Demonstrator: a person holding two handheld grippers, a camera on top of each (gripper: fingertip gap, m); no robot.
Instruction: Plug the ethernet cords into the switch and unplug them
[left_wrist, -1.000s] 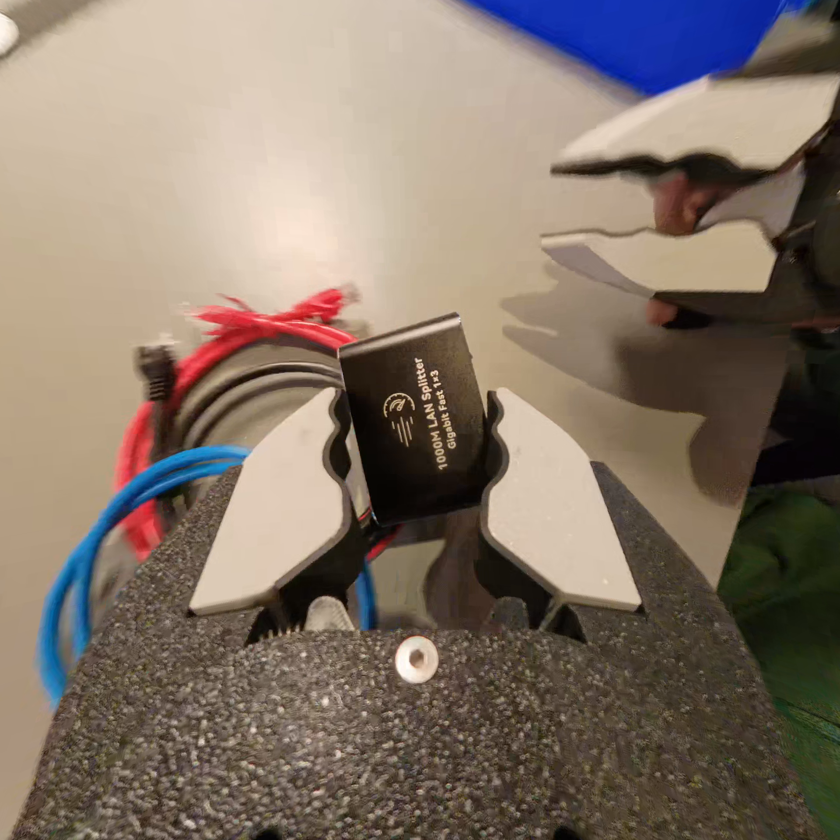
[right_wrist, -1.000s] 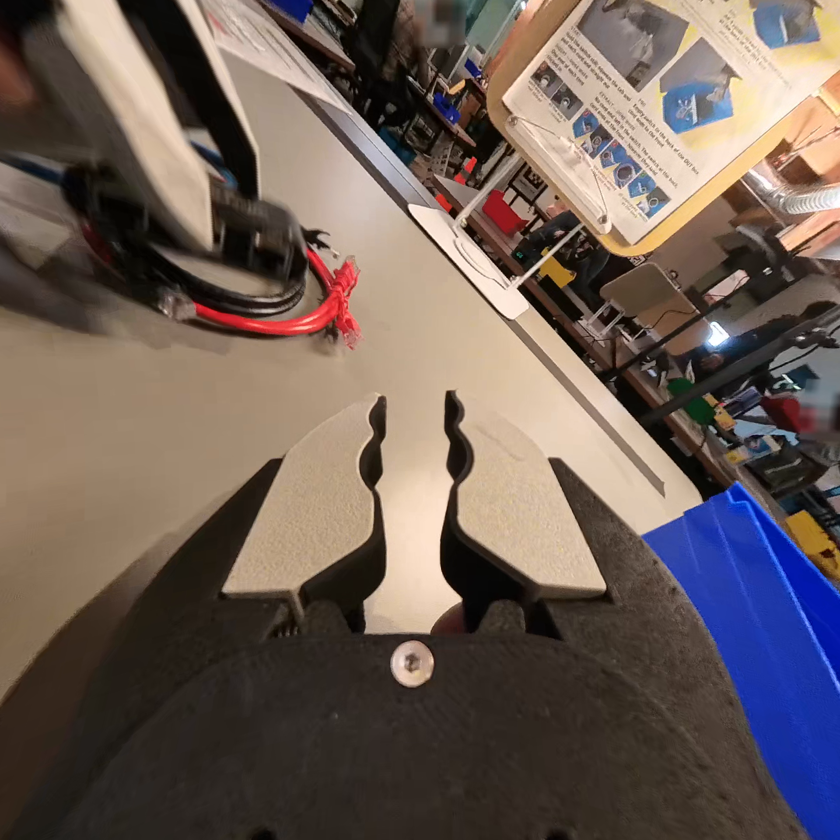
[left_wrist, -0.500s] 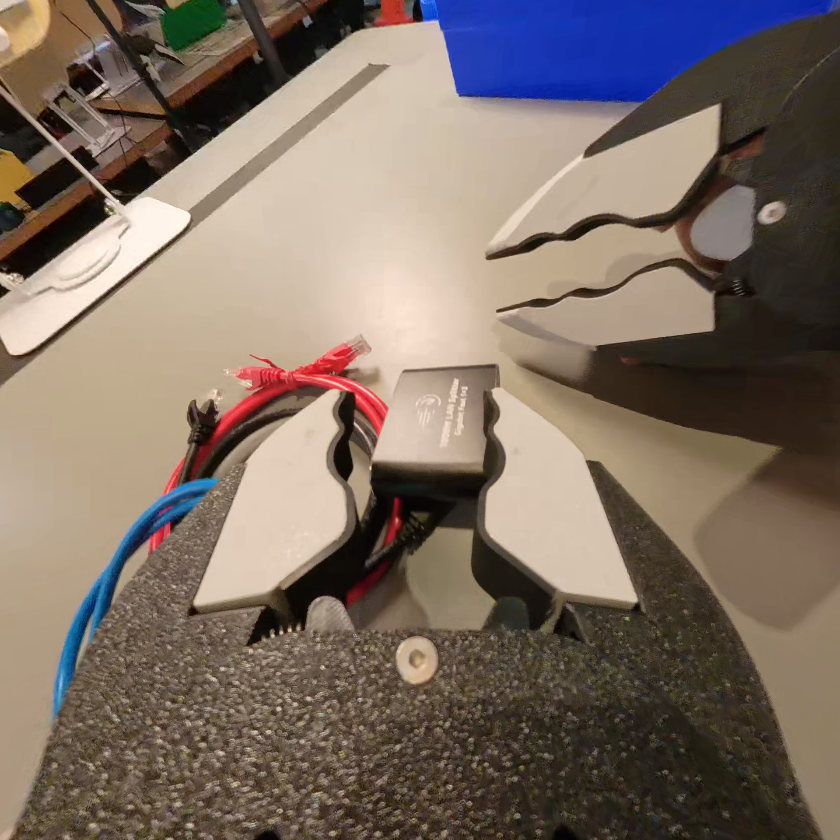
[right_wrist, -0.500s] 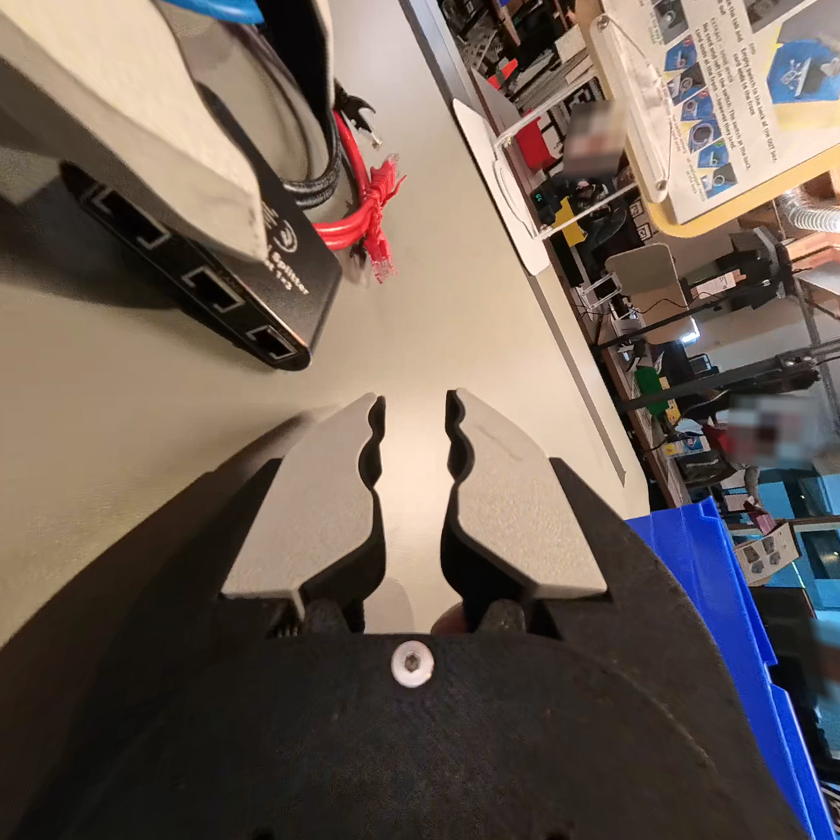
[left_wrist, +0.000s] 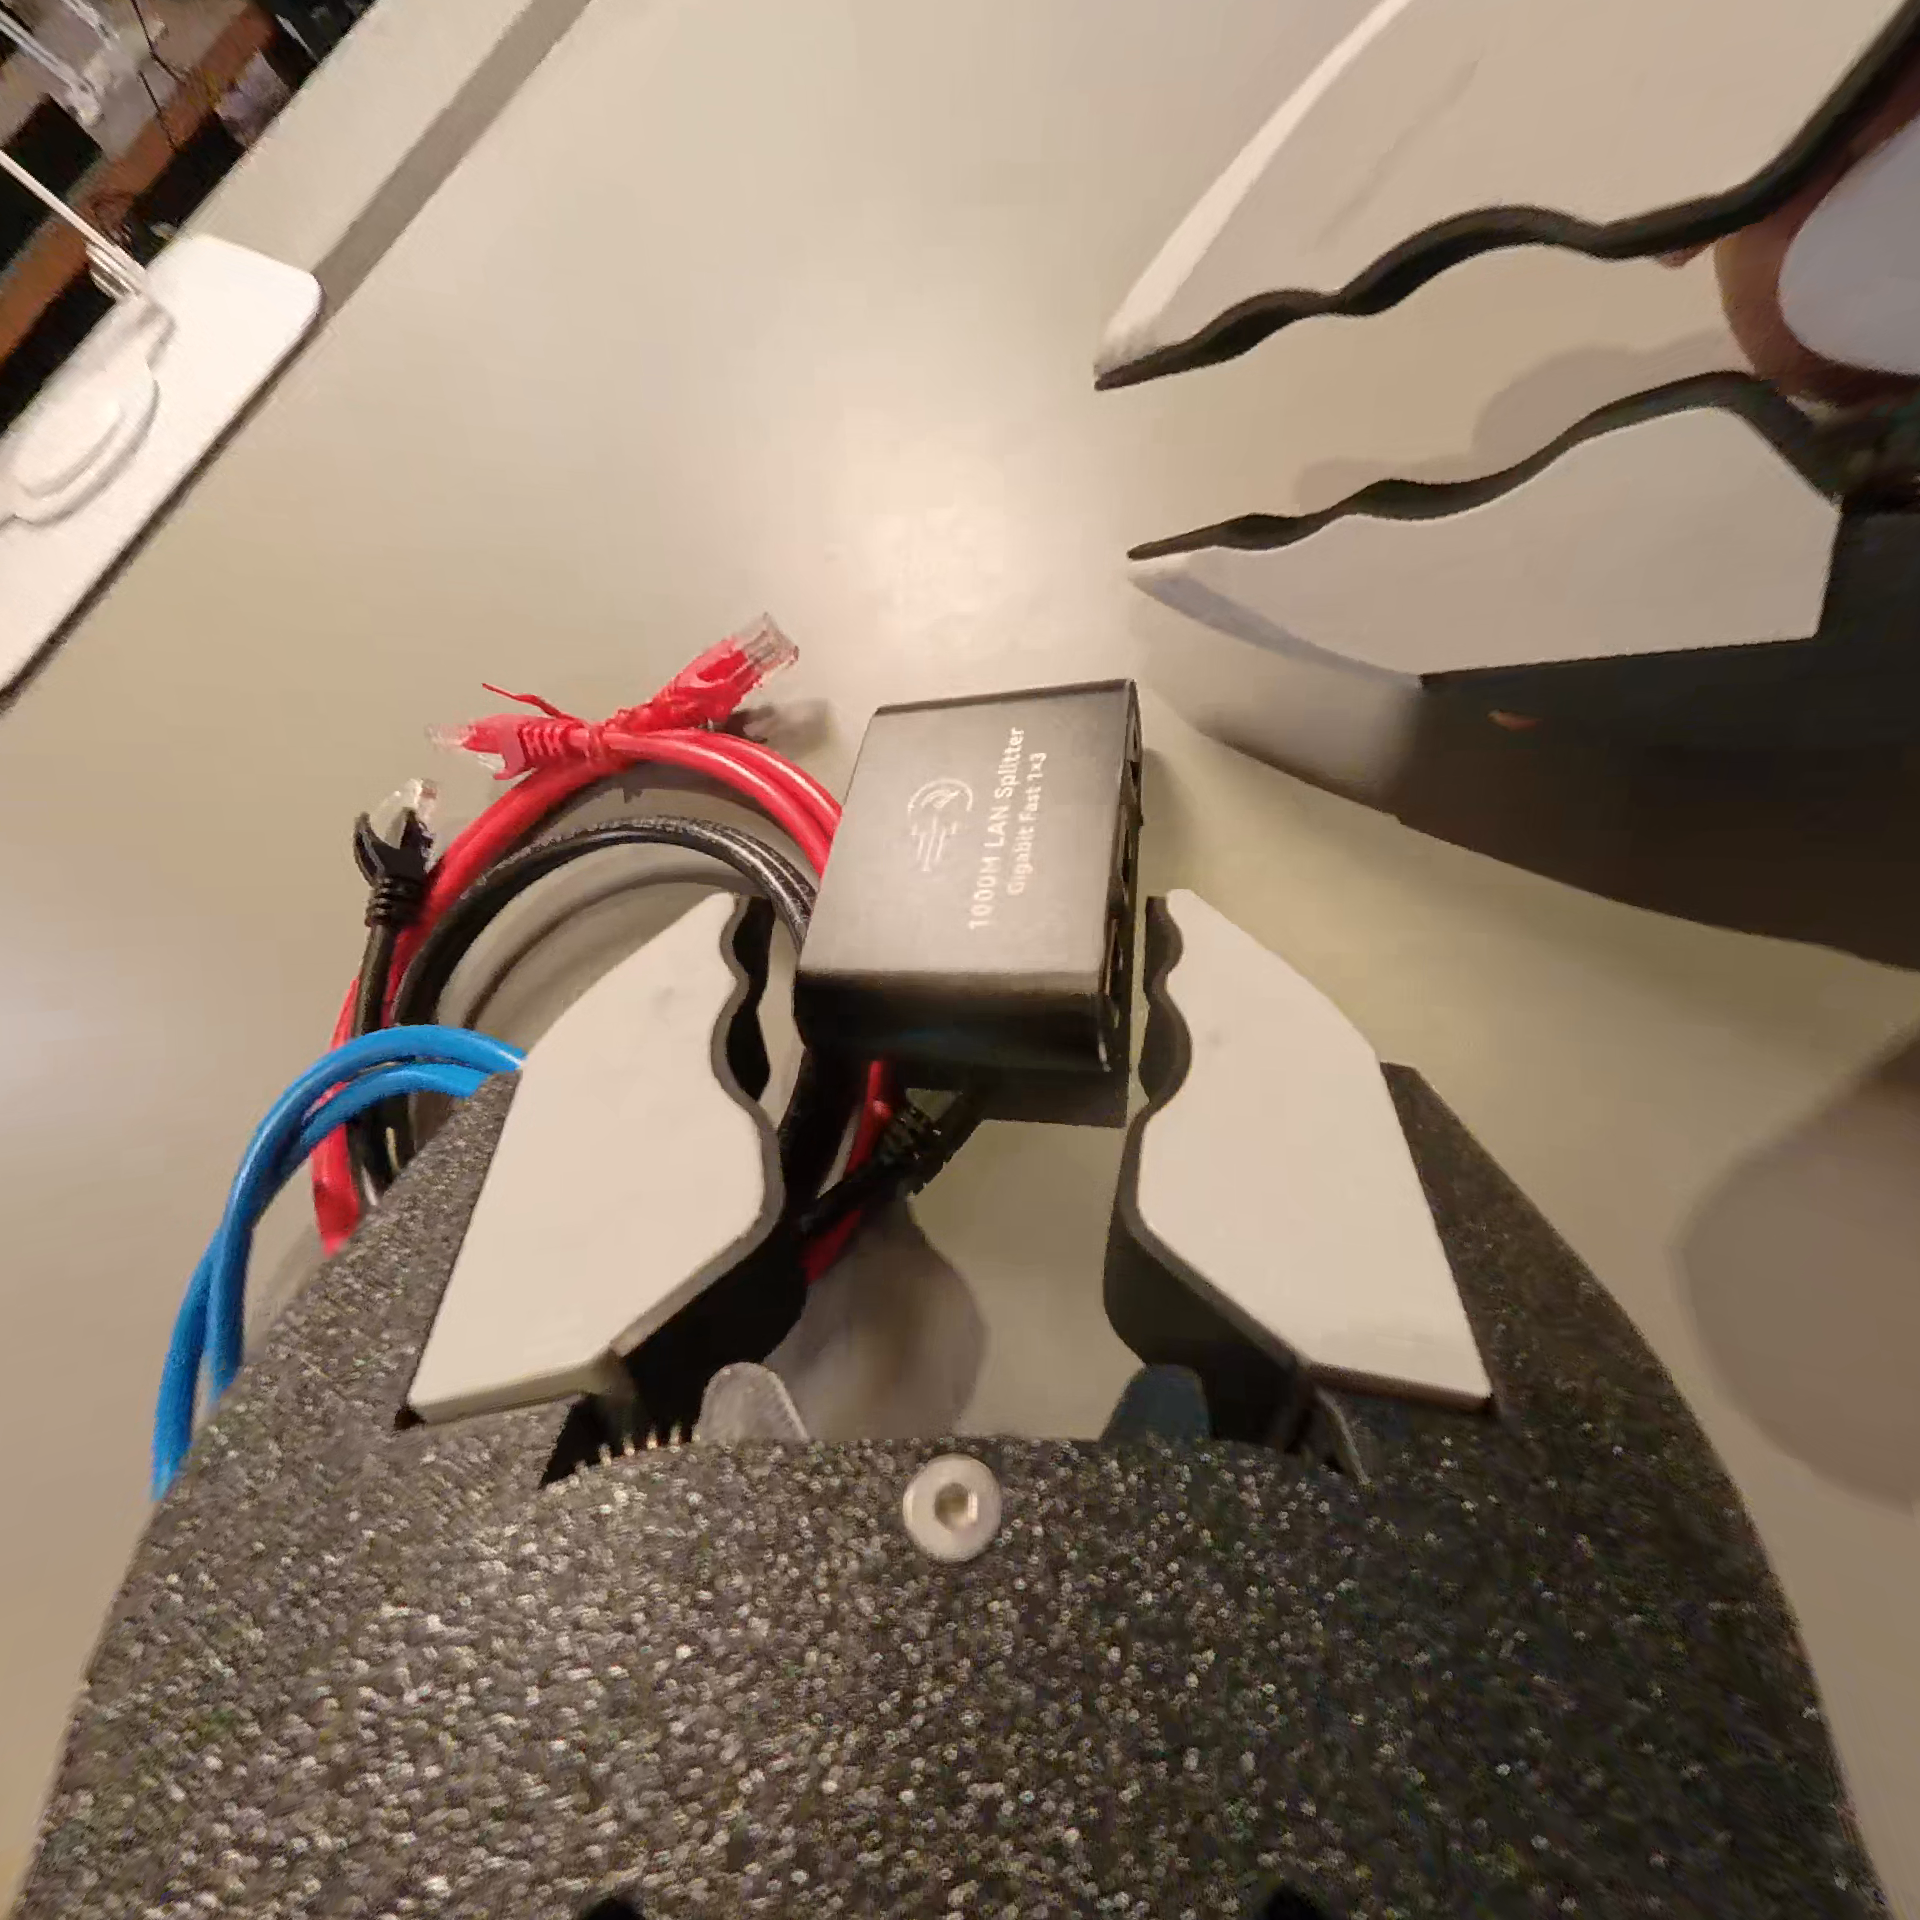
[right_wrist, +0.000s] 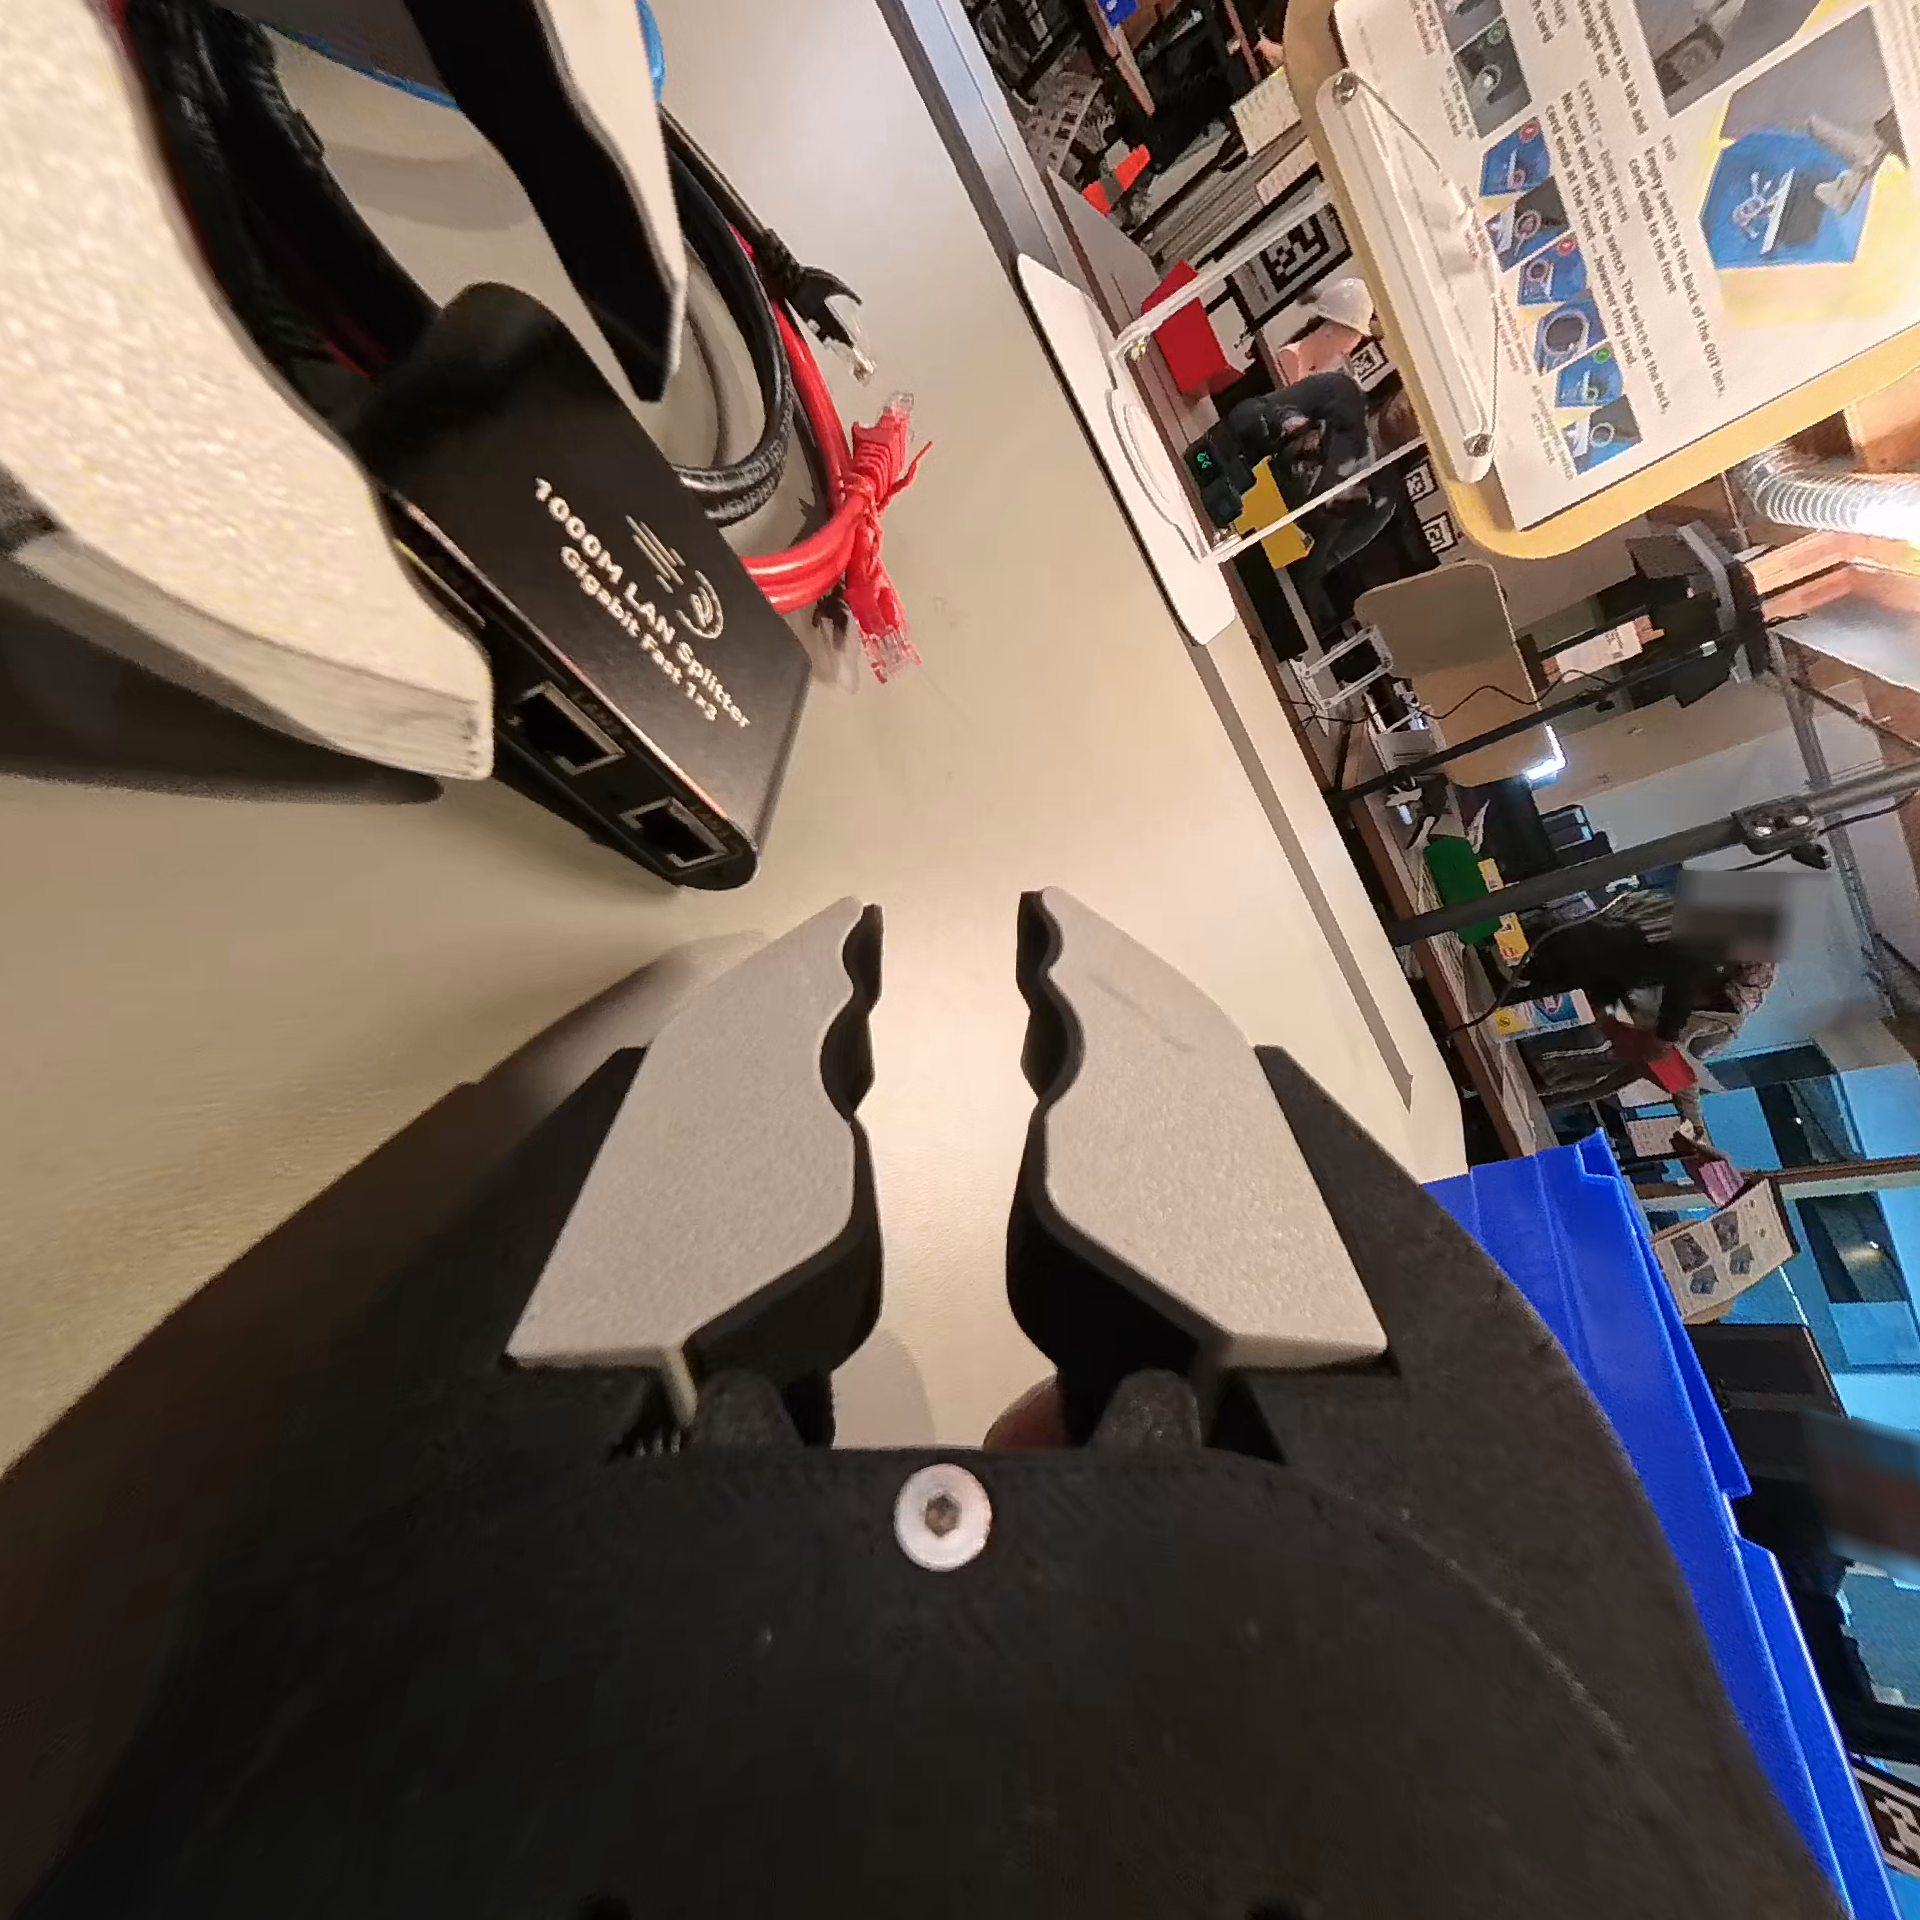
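Switch sits mid-frame between the wide left claw, ports empty, red cord unplugged, narrow right claw empty: plugging remains.

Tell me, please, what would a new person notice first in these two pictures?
First the black switch, lying on the grey table between the open fingers of the left gripper. Just left of it lies a coil of red cords, black cords and blue cords. The right gripper, empty, hovers close to the switch's ports.
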